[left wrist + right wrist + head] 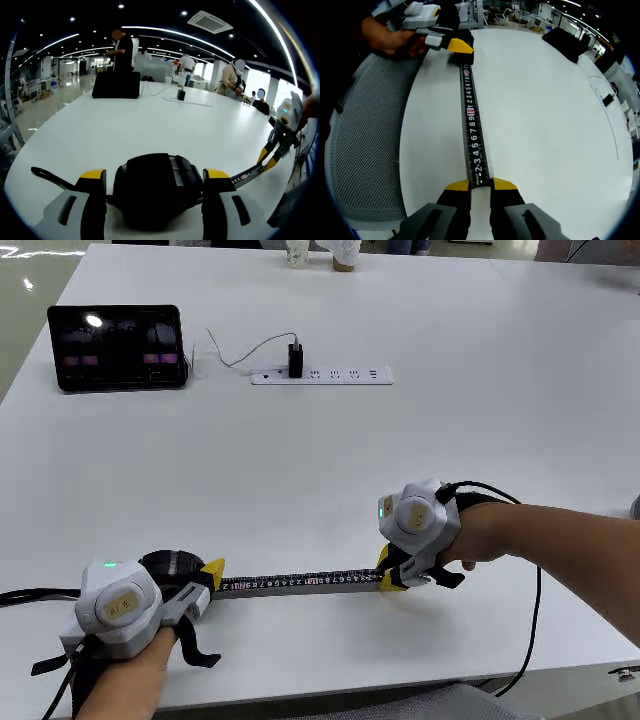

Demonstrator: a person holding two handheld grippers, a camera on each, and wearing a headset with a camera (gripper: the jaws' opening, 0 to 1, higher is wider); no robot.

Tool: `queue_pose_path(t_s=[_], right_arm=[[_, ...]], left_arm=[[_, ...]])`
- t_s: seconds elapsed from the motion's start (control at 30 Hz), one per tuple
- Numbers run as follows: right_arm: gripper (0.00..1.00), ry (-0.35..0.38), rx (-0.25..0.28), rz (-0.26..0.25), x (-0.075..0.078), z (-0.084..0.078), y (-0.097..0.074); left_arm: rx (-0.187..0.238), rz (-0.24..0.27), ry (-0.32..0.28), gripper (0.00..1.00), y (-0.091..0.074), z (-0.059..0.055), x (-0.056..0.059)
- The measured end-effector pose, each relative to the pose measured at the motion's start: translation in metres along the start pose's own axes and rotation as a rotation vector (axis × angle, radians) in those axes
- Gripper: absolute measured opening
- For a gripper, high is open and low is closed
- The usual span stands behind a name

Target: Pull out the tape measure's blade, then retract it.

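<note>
Nearest: the left gripper [155, 176] is clamping the black tape measure case [155, 192] between its yellow-tipped jaws, with the case resting on the white table [320, 470] near the front edge. The blade [300, 582] is lying pulled out flat along the table, numbers up, running from the case to the right gripper [480, 186], whose jaws are pinching the blade's end. Farther back, a power strip [320, 375] is carrying a black charger [296, 359]. A dark tablet [118, 347] is sitting to its left.

Matt black plastic tape measure case [155, 187], matt blade [472, 125], smooth faintly glossy white table [350, 440].
</note>
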State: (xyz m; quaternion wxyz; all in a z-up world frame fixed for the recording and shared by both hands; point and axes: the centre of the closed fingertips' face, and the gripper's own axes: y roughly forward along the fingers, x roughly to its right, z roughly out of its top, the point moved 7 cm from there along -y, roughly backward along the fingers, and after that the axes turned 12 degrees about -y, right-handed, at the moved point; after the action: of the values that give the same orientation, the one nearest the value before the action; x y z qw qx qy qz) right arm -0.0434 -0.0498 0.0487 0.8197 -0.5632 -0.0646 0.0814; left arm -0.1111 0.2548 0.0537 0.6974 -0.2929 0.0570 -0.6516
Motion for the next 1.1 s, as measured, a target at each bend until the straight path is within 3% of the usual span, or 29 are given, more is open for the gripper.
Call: queue_pose_path(t_s=[0.27,0.6,0.83,1.1], right_arm=[[0.11,0.015,-0.013,0.004,0.0012,0.0013,0.0006],[0.11,0.022,-0.019,0.002,0.0018,0.0014,0.0016],[0.11,0.052,-0.023,0.001,0.0025,0.0027,0.0019],[0.11,0.036,-0.027,-0.007,0.0003,0.0038,0.0018]], left_arm=[[-0.046,-0.016,-0.057,0.67,0.0008,-0.0057,-0.0007],[-0.055,-0.019,-0.017,0.66,0.0007,-0.0055,-0.0009],[-0.065,-0.014,-0.007,0.65,-0.0001,-0.0062,-0.0009],[-0.063,-0.015,-0.013,0.65,-0.0001,-0.0069,-0.0006]])
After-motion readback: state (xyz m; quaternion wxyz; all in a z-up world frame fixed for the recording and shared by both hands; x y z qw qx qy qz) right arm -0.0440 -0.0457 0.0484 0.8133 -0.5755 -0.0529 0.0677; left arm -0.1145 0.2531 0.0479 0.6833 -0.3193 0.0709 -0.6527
